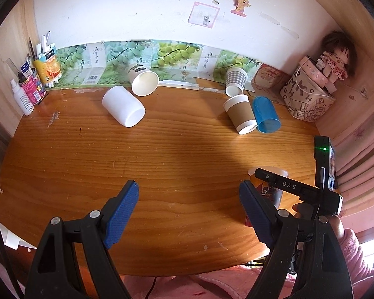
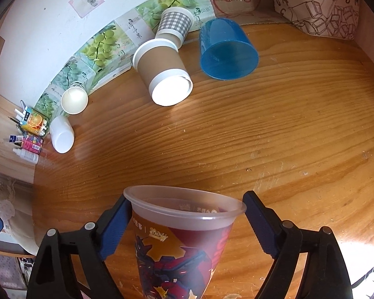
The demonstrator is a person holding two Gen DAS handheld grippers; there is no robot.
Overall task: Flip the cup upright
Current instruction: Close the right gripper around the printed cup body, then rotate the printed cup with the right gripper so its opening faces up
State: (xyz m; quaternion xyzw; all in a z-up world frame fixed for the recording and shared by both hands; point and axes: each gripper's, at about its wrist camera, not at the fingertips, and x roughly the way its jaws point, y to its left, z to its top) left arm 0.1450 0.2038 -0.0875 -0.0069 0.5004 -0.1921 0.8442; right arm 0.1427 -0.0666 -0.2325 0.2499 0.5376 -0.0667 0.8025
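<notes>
The printed plastic cup (image 2: pixel 184 239) stands between the fingers of the right gripper (image 2: pixel 184 224), rim up, near the front right edge of the table (image 2: pixel 236 149). Its translucent rim faces the camera and the red and orange print runs down the wall. The left blue finger (image 2: pixel 112 229) looks pressed against the cup's side, while the right finger (image 2: pixel 259 224) stands a little off the rim, so the fingers are parted around the cup and not clamped tight on it. In the left wrist view the same cup (image 1: pixel 269 186) shows partly hidden behind the right tool, upright on the wood.

The left gripper (image 1: pixel 189 211) hangs over bare table with its fingers wide apart and nothing between them.

Judging by this, the cup looks already turned upright, and the step in hand is letting it go cleanly. To do that well, the fingers should part evenly so neither pad drags the thin wall sideways, and the gripper should draw back straight along its own axis rather than lifting, since a light, tall plastic cup tips easily.

Further back lie more cups on their sides: a brown-sleeved paper cup (image 2: pixel 162 74), a blue plastic cup (image 2: pixel 227 49) just beside it, a grey checked paper cup (image 2: pixel 174 22) touching the brown one's base, a white paper cup (image 2: pixel 74 99) and a white plastic cup (image 2: pixel 61 137) near the back left. All are well apart from the gripper, so the retreat has free room.
</notes>
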